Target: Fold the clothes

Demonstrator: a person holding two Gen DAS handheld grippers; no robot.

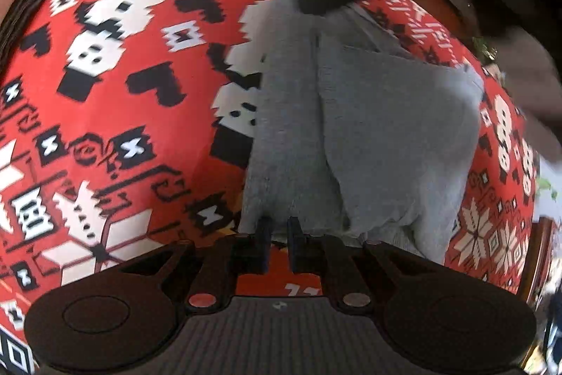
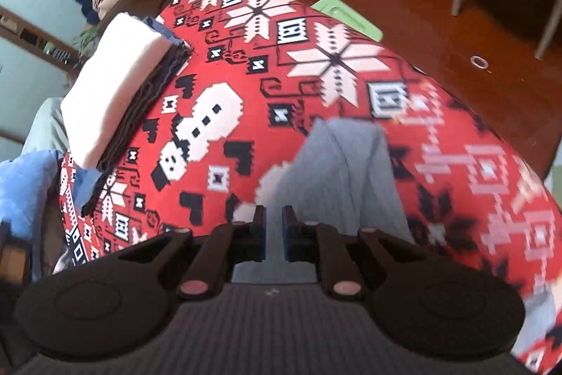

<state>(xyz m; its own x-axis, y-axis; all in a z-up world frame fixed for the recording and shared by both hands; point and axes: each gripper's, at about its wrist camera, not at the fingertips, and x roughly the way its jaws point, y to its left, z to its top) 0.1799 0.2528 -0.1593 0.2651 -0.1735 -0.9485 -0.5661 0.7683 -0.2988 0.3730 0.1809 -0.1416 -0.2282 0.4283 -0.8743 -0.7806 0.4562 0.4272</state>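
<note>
**Grey garment pinched by both grippers**

Grey garment [image 1: 368, 129] is lying creased on the red patterned cloth [image 1: 123, 94], one piece only. Left of it, the white-topped stack [image 2: 112, 83] is sitting near the cloth's edge, with bare cloth between. Left gripper [image 1: 279, 229] and right gripper [image 2: 273, 217] are each clamping narrowly on the garment's fabric.

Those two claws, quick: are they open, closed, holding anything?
Left gripper: closed on the edge of the grey garment.
Right gripper: closed on the same grey garment.
</note>
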